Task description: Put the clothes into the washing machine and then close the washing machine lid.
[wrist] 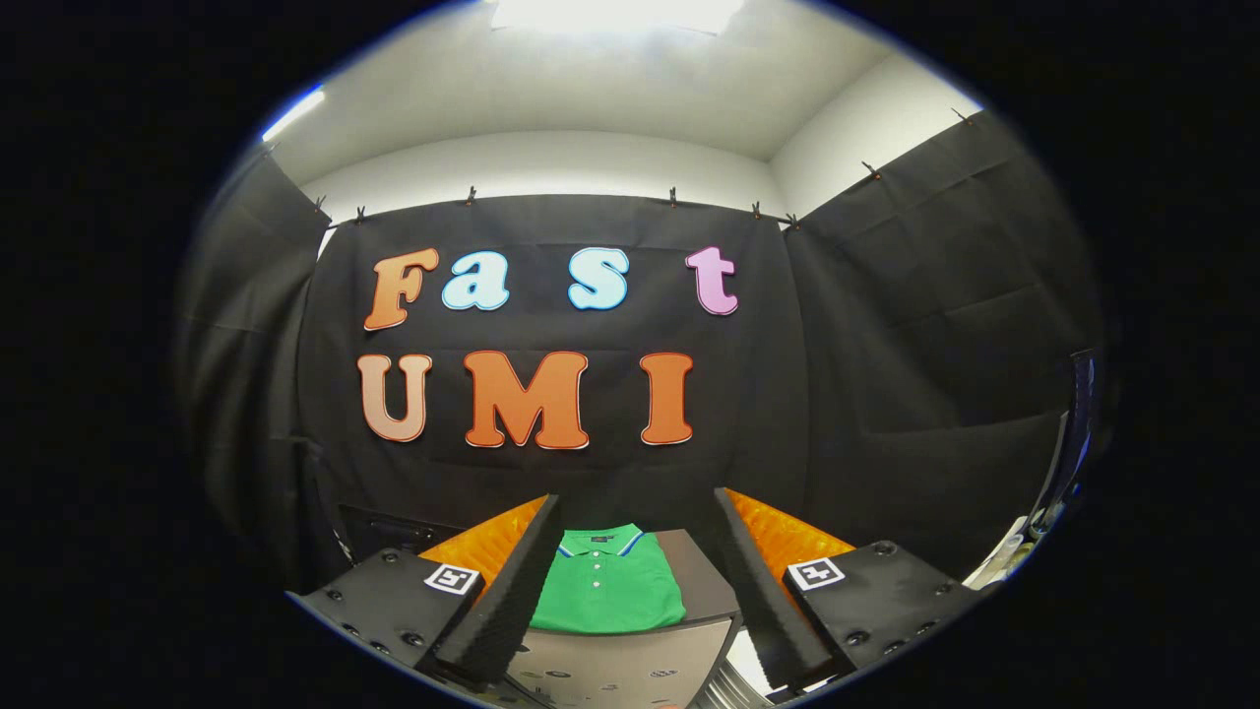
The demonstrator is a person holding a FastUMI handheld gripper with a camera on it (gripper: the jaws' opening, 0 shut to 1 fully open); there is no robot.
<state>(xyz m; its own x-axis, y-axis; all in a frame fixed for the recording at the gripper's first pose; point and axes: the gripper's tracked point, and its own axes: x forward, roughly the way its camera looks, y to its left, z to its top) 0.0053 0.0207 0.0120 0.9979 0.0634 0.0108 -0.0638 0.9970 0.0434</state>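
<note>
A folded green polo shirt with a dark collar lies on top of a grey box-like stand, seen between my two fingers and a little beyond their tips. My gripper is open, its fingers spread wide to either side of the shirt and holding nothing. The front panel of the grey unit shows just below the shirt. A curved metallic rim shows low beside the right finger; I cannot tell whether it belongs to the washing machine.
Black cloth walls close off the back and both sides of the booth. Some pale and dark objects stand at the far right edge, too small to identify. A dark box sits behind the left finger.
</note>
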